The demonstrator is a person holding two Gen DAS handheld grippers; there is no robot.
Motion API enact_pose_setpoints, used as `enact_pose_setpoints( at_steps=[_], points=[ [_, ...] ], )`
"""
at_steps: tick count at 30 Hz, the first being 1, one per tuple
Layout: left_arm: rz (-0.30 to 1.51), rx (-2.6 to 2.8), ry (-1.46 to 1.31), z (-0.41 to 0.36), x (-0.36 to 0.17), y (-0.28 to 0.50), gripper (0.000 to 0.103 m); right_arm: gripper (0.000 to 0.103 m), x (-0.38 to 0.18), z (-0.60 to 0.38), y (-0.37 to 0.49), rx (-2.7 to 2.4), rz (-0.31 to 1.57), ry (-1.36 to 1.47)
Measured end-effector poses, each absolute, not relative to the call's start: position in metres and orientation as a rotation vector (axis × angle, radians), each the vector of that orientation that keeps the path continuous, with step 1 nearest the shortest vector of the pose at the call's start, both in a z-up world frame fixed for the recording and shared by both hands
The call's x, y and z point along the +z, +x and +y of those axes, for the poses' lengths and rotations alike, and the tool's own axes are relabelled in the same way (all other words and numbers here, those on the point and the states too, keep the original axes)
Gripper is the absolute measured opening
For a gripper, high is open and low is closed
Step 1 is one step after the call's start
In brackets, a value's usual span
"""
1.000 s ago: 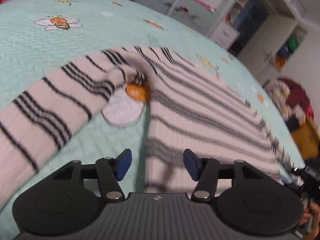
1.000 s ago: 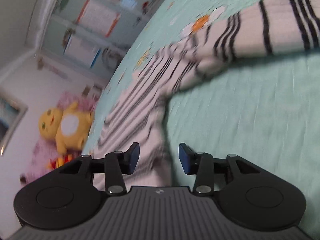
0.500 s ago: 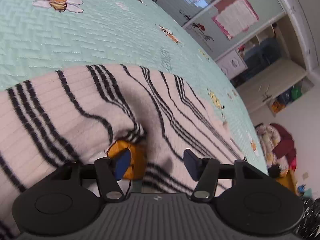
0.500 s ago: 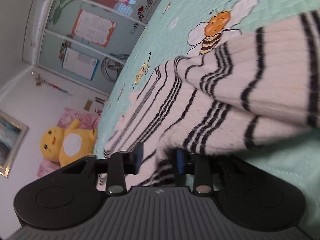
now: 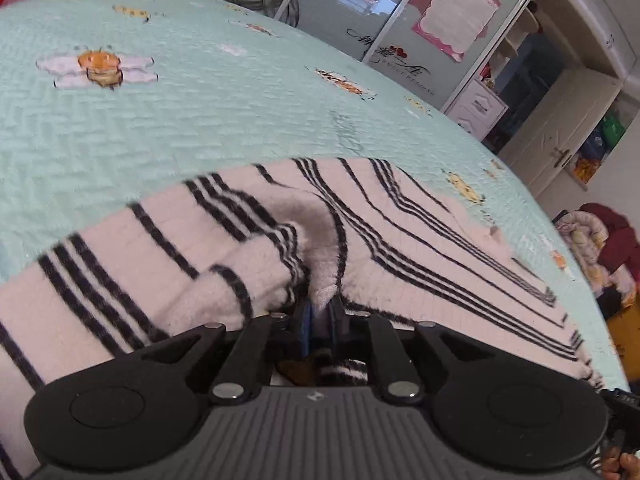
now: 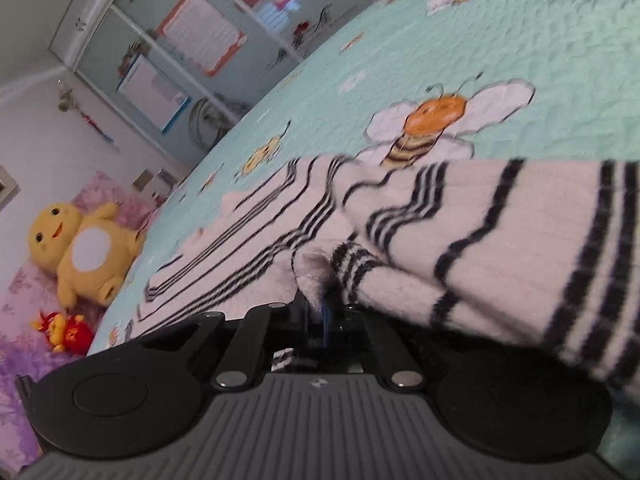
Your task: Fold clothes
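While the striped sweater [image 5: 400, 240] lies spread on the mint bee-print bedspread [image 5: 200, 120], the left gripper [image 5: 319, 320] has just closed, pinching a fold where sleeve meets body; the right gripper [image 6: 316, 322], likewise just closed, pinches the opposite fold; only its view shows the yellow plush toy [image 6: 80, 252].

I noted a mint-green quilted bedspread [image 5: 240, 120] with embroidered bee-and-flower patches, one large bee patch [image 6: 436, 120] lying near the middle of the right wrist view. A yellow plush duck with a white belly [image 6: 86, 250] sat on pink floral bedding [image 6: 16, 300], a small red-and-yellow plush toy [image 6: 64, 330] just below it. Behind stood glass sliding doors with pink-bordered paper posters [image 5: 456, 12]. A white cabinet door with a metal handle [image 5: 560, 128] showed at right, above a heap of clothes [image 5: 600, 240].
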State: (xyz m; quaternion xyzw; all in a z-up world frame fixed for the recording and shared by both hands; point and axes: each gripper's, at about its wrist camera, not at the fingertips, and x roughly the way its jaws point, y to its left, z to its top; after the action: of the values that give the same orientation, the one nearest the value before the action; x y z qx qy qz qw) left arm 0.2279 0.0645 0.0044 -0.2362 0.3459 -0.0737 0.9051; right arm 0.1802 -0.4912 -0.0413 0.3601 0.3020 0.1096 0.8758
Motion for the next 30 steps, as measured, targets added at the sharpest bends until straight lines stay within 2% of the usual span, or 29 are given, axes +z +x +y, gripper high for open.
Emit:
enact_pose_setpoints(
  at_steps=[2, 3, 5, 8, 9, 12, 13, 14, 15, 18, 21, 27, 29, 30],
  points=[
    [0.725, -0.171, -0.523, 0.067, 0.005, 0.224, 0.02, 0.021, -0.042, -0.495, 0.175, 0.264, 0.632, 0.813],
    [0.734, -0.182, -0.55, 0.068, 0.005, 0.221, 0.023, 0.025, -0.042, -0.498, 0.169, 0.278, 0.631, 0.844],
    [0.75, -0.208, -0.604, 0.07, 0.007, 0.213, 0.041, 0.038, -0.041, -0.501, 0.155, 0.302, 0.629, 0.902],
    [0.761, -0.243, -0.605, 0.067, 0.009, 0.195, 0.057, 0.045, -0.039, -0.502, 0.137, 0.341, 0.633, 0.965],
    [0.766, -0.254, -0.594, 0.065, 0.008, 0.19, 0.059, 0.045, -0.039, -0.501, 0.132, 0.353, 0.637, 0.976],
    [0.781, -0.274, -0.554, 0.057, 0.007, 0.177, 0.054, 0.044, -0.038, -0.485, 0.128, 0.369, 0.663, 0.928],
    [0.788, -0.253, -0.52, 0.054, 0.008, 0.175, 0.04, 0.04, -0.036, -0.478, 0.127, 0.357, 0.672, 0.883],
    [0.8, -0.232, -0.48, 0.051, 0.008, 0.174, 0.011, 0.023, -0.035, -0.471, 0.126, 0.339, 0.686, 0.846],
    [0.816, -0.215, -0.436, 0.05, 0.009, 0.174, 0.009, 0.006, -0.034, -0.469, 0.126, 0.325, 0.699, 0.817],
    [0.817, -0.187, -0.333, 0.048, 0.012, 0.171, 0.009, 0.004, -0.034, -0.472, 0.121, 0.285, 0.717, 0.738],
    [0.817, -0.176, -0.321, 0.049, 0.01, 0.17, 0.009, 0.001, -0.043, -0.495, 0.116, 0.272, 0.707, 0.831],
    [0.78, -0.107, -0.254, 0.034, 0.019, 0.156, 0.017, 0.006, -0.04, -0.488, 0.105, 0.26, 0.695, 0.845],
    [0.759, -0.057, -0.22, 0.025, 0.029, 0.142, 0.032, 0.013, -0.038, -0.493, 0.091, 0.249, 0.682, 0.862],
    [0.744, -0.036, -0.198, 0.02, 0.034, 0.134, 0.036, 0.014, -0.036, -0.496, 0.081, 0.239, 0.676, 0.861]
  ],
)
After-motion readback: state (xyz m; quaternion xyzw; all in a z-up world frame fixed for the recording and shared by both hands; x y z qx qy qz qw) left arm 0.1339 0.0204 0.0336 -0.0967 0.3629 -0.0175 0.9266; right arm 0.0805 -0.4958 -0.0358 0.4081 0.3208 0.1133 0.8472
